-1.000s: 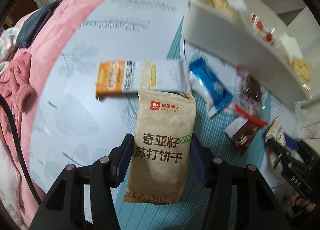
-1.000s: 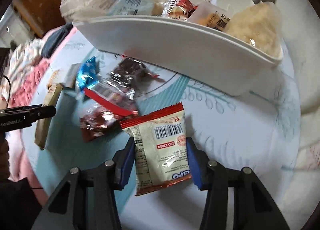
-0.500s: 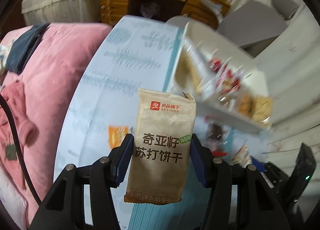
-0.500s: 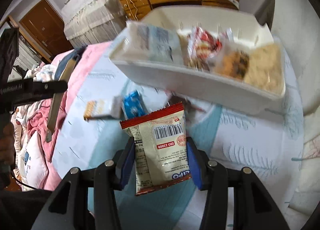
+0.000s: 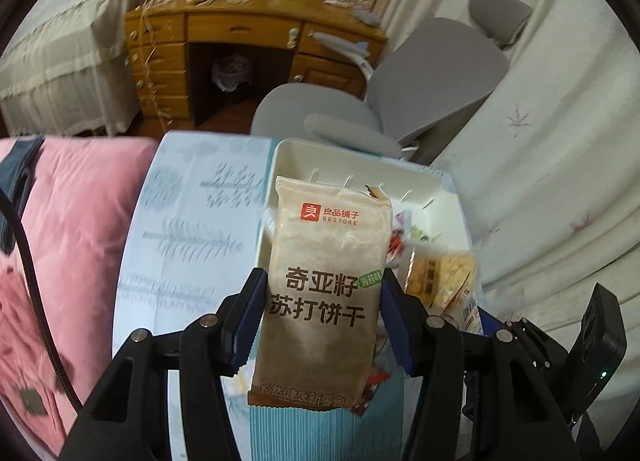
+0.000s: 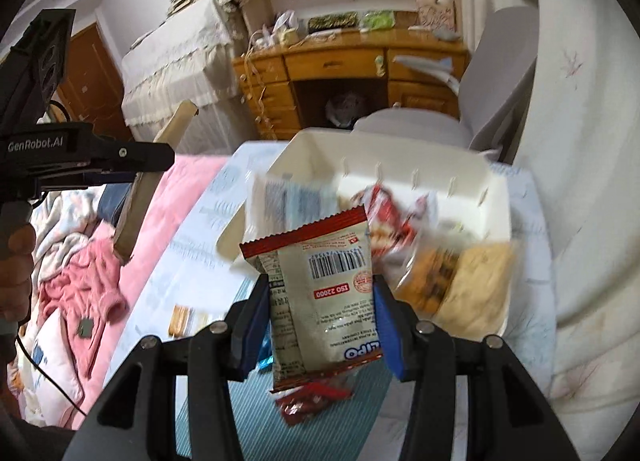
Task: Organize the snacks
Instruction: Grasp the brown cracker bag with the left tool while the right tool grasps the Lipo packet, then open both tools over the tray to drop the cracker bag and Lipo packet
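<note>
In the left wrist view, the left gripper [image 5: 323,315] pinches a tan cracker packet [image 5: 326,289] by its long sides, the packet's long axis running up the middle of the frame toward the white snack bin [image 5: 420,181] just beyond and below it at center. In the right wrist view, the right gripper [image 6: 319,323] pinches a red-edged snack pouch [image 6: 320,301] upright, with the bin directly ahead at center right. Both packets look raised near the bin; neither hand seems clearly nearer.
</note>
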Demonstrator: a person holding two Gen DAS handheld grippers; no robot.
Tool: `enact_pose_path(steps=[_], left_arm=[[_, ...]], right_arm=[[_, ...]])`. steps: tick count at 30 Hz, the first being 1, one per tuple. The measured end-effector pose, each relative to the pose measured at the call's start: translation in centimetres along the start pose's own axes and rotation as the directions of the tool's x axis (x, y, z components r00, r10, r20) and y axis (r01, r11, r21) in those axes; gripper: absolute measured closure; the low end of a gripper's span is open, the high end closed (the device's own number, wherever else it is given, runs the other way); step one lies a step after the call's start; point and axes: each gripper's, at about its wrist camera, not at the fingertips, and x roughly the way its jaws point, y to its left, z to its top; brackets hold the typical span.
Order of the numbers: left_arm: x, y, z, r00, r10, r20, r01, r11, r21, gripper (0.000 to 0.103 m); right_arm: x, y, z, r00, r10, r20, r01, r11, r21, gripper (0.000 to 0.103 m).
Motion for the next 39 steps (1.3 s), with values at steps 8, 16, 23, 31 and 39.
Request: enact_pose_path(steps=[8,16,23,31,39], left_arm=[[1.9,-4.4,3.1,1.000,-0.030,0.006,0.030,0.998,0.052,0.049],[3.7,-7.5,4.0,1.000,-0.026,0.014,0.025,0.998,0.064,0.026],[4.8,-7.2,3.1,0.999,0.021,-0.024,-0.021,1.000,-0.004,0.026],[5.5,-6.8,-1.2,0.998,0.056,-0.041,-0.060,0.994,-0.096,0.026],[5.9,-5.5,-8.5,0.992,0.091,-0.082,-0.107,0.970,-0.216,0.026]], right_arm=[[-0.1,-3.2,2.9,0.999,-0.033,0.035,0.032,0.998,0.050,0.053],[0.7,-6.1,4.0,1.000,-0.024,0.017,0.022,0.995,0.096,0.044],[1.1,-7.6,3.5,1.000,0.013,-0.006,-0.012,0.993,0.115,0.031],[1.5,-8.9,1.8,0.996,0.067,-0.051,-0.060,0.990,0.129,0.031],[2.3,-9.3,-1.7,0.982,0.134,-0.132,-0.118,0.985,0.122,0.031]])
